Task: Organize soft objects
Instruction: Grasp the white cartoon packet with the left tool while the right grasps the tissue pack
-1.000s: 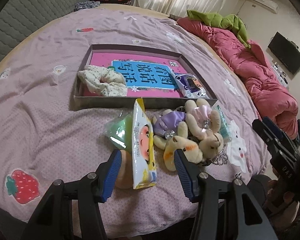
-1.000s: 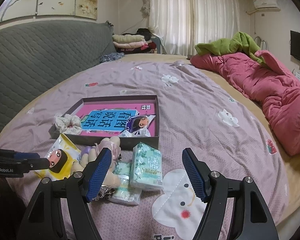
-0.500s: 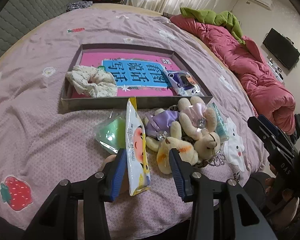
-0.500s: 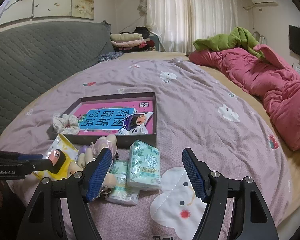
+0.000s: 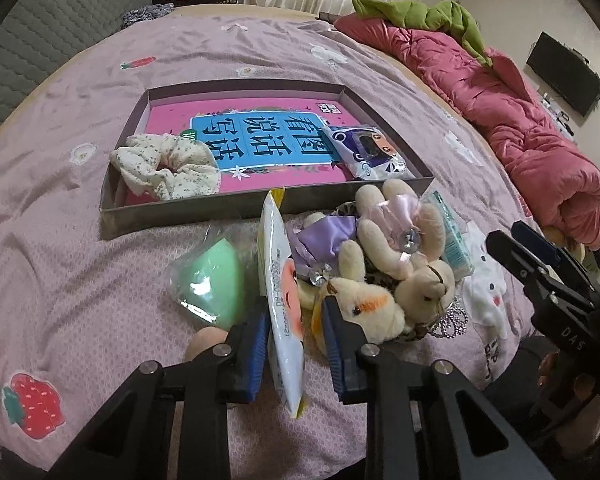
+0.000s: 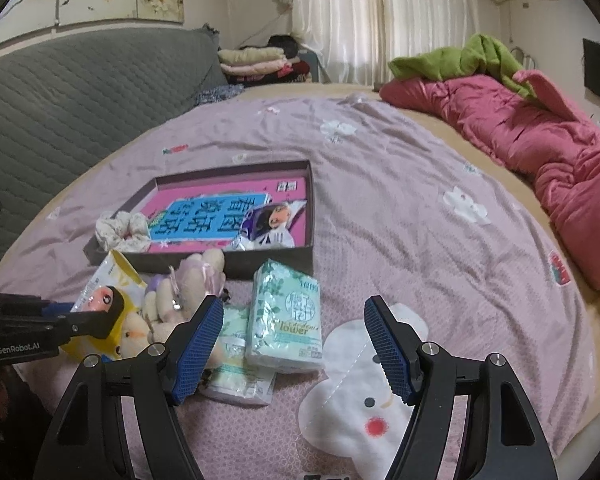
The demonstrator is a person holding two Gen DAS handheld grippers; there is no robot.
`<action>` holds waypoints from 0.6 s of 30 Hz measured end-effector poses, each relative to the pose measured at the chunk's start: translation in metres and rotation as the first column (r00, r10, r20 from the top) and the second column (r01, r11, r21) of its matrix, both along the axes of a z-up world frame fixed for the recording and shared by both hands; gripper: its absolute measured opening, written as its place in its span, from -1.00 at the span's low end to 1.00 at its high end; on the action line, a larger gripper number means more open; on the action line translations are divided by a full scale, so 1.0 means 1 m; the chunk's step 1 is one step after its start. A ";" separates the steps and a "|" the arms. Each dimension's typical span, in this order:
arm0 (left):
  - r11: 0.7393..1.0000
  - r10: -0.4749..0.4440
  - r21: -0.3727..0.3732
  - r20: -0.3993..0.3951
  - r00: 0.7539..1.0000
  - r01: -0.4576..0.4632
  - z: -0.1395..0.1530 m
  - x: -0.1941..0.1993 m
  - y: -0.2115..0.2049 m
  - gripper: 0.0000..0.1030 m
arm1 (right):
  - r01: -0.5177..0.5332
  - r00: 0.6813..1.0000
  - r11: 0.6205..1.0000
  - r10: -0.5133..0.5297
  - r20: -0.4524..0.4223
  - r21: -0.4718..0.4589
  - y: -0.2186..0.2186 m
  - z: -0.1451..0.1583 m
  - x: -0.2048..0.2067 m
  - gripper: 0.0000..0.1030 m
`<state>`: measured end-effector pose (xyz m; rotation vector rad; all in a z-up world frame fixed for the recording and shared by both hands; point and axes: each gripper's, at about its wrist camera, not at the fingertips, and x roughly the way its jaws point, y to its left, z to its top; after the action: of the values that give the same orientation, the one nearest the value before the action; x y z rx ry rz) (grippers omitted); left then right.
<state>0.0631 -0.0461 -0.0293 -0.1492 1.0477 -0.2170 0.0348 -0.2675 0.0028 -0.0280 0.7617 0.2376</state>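
Observation:
My left gripper point(image 5: 296, 334) is closing around a yellow-and-white wipes pack point(image 5: 282, 300) that stands on edge on the bed; its pads are near the pack's sides. The pack also shows in the right wrist view point(image 6: 104, 308). Beside it lie plush bears point(image 5: 384, 264), a green sponge in a clear bag point(image 5: 212, 280) and green tissue packs point(image 6: 286, 316). A shallow grey box point(image 5: 228, 204) behind them holds a floral scrunchie point(image 5: 166, 166) and a small blue-white pack point(image 5: 366, 150). My right gripper point(image 6: 294, 346) is open and empty above the tissue packs.
A pink quilt point(image 6: 540, 136) with a green garment point(image 6: 460, 56) lies along the bed's right side. Folded clothes point(image 6: 256, 64) are stacked beyond the far edge. A grey padded headboard point(image 6: 60, 96) stands to the left.
My left gripper has moved forward and its jaws have narrowed around the wipes pack. The right gripper has stayed open and has hardly moved.

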 end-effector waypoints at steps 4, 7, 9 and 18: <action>1.000 0.001 0.008 -0.003 1.000 -0.001 -0.002 0.003 -0.001 -0.48 | -0.013 0.999 1.000 0.013 -0.037 0.016 0.002 -0.011 0.011 0.45; 1.000 0.004 0.005 -0.008 1.000 -0.004 -0.004 0.005 -0.001 -0.51 | -0.023 0.997 0.999 0.025 -0.077 0.036 0.002 -0.022 0.021 0.45; 1.000 0.005 0.005 -0.010 1.000 -0.005 -0.005 0.006 -0.002 -0.56 | -0.021 0.993 0.998 0.027 -0.111 0.058 -0.002 -0.031 0.027 0.45; 1.000 0.025 0.009 -0.026 0.999 -0.025 -0.012 0.013 0.000 -0.57 | 0.013 0.984 0.988 0.014 -0.179 0.152 -0.016 -0.050 0.041 0.45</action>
<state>0.0760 -0.0463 -0.0408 -0.1577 1.0720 -0.1879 0.0762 -0.2838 -0.0469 0.1399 0.9218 0.3010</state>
